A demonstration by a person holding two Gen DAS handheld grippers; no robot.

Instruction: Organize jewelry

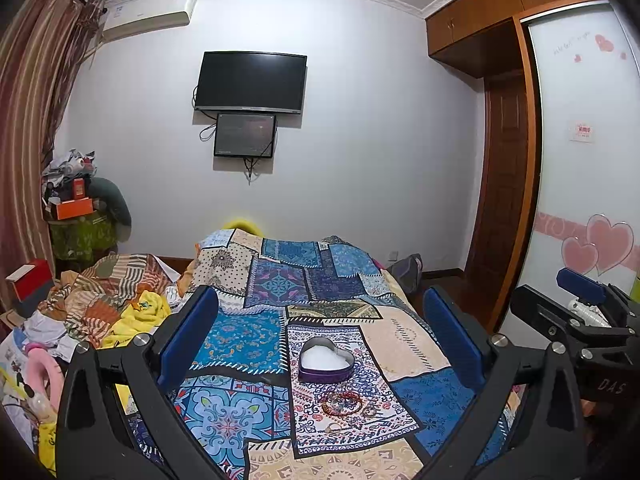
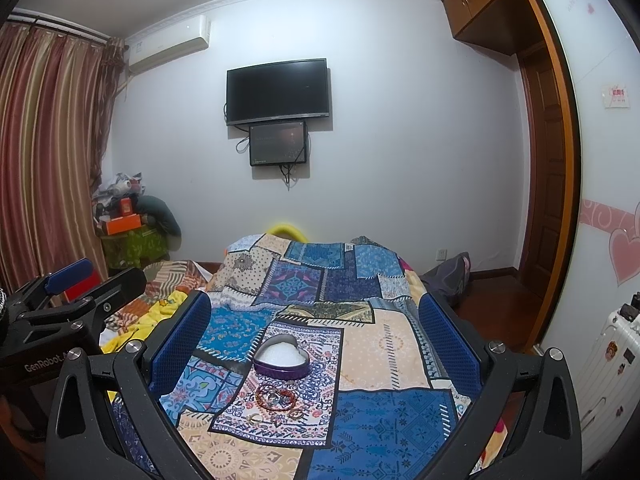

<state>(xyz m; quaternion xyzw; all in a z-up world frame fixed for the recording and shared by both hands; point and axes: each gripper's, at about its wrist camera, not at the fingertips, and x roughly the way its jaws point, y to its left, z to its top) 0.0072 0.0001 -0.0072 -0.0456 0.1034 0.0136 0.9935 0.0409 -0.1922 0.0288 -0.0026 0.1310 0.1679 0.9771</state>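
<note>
A purple heart-shaped box (image 1: 326, 362) with white lining sits open on a patchwork cloth; it also shows in the right wrist view (image 2: 281, 359). Just in front of it lies a small pile of jewelry (image 1: 343, 403), red bead bracelets and rings, also seen from the right (image 2: 276, 399). A gold ring (image 2: 255, 418) lies nearer. My left gripper (image 1: 320, 340) is open and empty, held above the cloth. My right gripper (image 2: 314, 344) is open and empty too, at the same height. Each gripper shows at the edge of the other's view.
The patchwork cloth (image 1: 256, 280) covers the bed. Piled clothes and bedding (image 1: 112, 304) lie to the left. A wardrobe (image 1: 584, 160) stands on the right, with a white suitcase (image 2: 616, 364) beside it. A TV (image 1: 250, 82) hangs on the far wall.
</note>
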